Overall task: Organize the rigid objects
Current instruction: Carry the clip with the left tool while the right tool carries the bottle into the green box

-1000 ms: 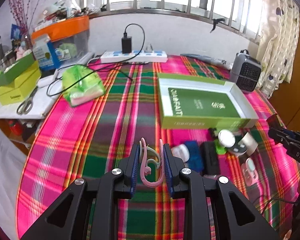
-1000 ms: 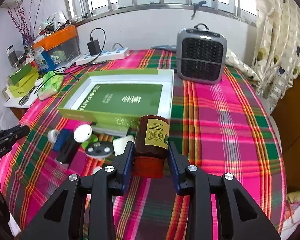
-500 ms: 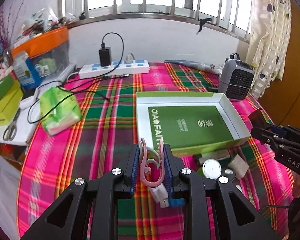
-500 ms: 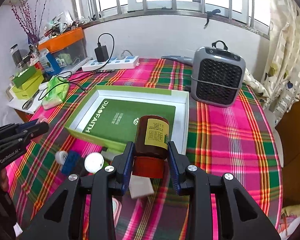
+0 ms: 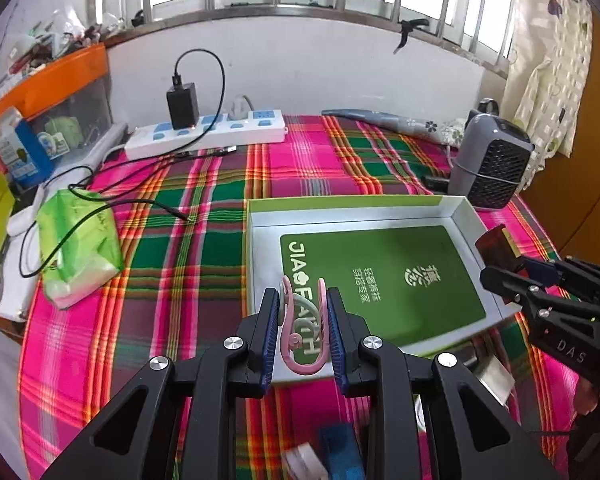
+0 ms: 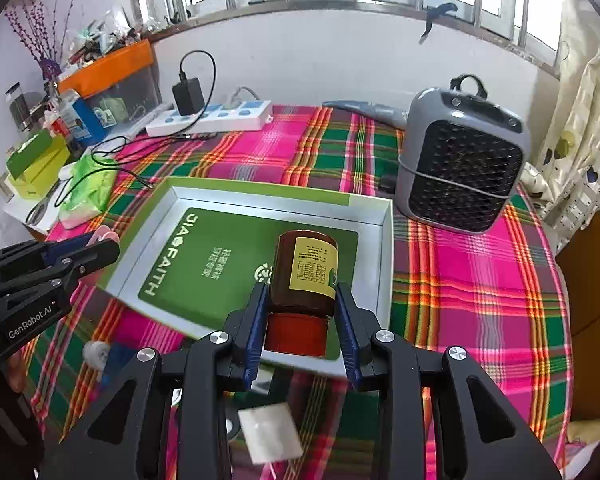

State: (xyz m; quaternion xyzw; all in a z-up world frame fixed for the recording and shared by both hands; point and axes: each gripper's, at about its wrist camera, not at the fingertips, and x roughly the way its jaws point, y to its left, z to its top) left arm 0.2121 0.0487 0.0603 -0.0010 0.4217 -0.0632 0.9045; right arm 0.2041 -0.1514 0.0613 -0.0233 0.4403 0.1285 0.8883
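Left tool [image 5: 303,334] grips a pink clip [image 5: 300,332], right tool [image 6: 302,326] clamps a brown jar [image 6: 304,276], both above the green box [image 6: 204,192] on the plaid tabletop [image 6: 480,280]

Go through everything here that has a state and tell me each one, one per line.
Left tongs: shut on pink hook.
Pink hook: held upright, over the box's near edge.
Right tongs: shut on brown bottle.
Brown bottle: capped, held cap toward the camera, over the box.
Green box: open, holding only a green card.
Charger: plugged into power strip.
Power strip: one charger and one white plug in.
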